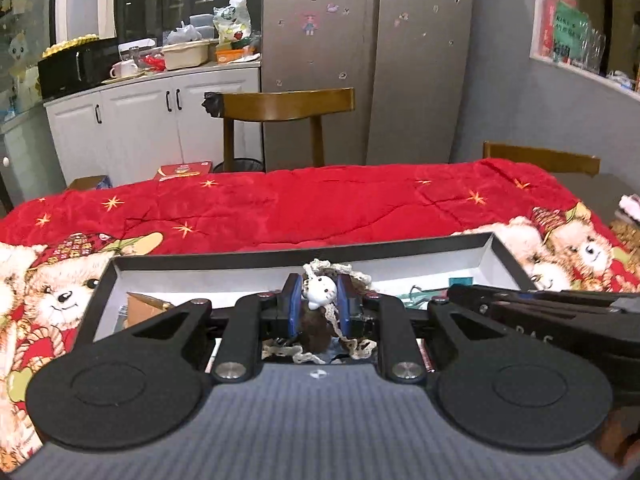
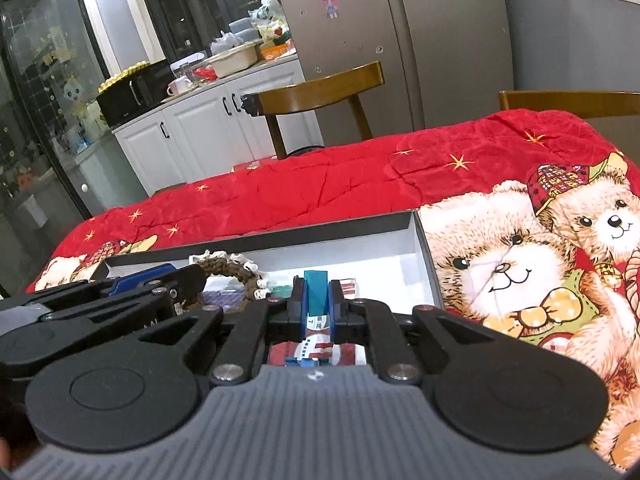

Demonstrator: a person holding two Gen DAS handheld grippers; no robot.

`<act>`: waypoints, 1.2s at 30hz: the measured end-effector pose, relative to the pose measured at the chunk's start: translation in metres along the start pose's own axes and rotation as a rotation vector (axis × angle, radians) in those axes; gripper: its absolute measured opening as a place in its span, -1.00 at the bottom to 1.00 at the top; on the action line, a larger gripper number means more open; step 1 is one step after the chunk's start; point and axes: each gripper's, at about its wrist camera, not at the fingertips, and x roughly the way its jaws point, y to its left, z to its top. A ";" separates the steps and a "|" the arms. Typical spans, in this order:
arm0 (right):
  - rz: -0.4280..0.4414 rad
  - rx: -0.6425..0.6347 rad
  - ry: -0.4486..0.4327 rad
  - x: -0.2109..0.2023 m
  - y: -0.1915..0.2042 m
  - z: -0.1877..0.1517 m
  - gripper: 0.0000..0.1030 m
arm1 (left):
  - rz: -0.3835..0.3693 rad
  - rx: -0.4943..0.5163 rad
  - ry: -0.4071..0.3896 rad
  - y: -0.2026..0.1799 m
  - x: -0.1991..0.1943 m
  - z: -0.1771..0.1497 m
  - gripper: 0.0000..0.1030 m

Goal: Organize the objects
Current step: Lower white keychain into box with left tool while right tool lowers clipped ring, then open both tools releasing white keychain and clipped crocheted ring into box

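A shallow dark box with a white inside (image 1: 504,254) lies on the red bear blanket; it also shows in the right wrist view (image 2: 424,248). My left gripper (image 1: 318,300) is shut on a brown lace-trimmed hair tie with a white cat charm (image 1: 320,294), held over the box; the hair tie shows in the right wrist view (image 2: 228,270) too. My right gripper (image 2: 316,300) is shut on a teal card (image 2: 316,292) over the box, above a red-and-white striped packet (image 2: 320,350). The right gripper's arm (image 1: 540,308) crosses the left view.
A brown cardboard piece (image 1: 144,306) and teal items (image 1: 460,282) lie in the box. Wooden chairs (image 1: 280,108) stand beyond the table, with another (image 1: 544,158) at the right. White cabinets (image 1: 140,120) and a fridge (image 1: 360,60) are behind.
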 end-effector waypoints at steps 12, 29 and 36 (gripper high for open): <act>-0.006 -0.017 0.008 0.001 0.003 -0.001 -0.77 | 0.008 -0.004 0.016 0.003 0.001 -0.001 -0.56; 0.001 -0.025 0.032 0.007 0.007 -0.004 -0.75 | 0.016 0.025 0.012 -0.002 -0.001 -0.003 -0.55; 0.021 -0.004 0.036 0.006 0.005 -0.002 -0.31 | 0.011 0.011 0.021 0.001 -0.001 -0.002 -0.24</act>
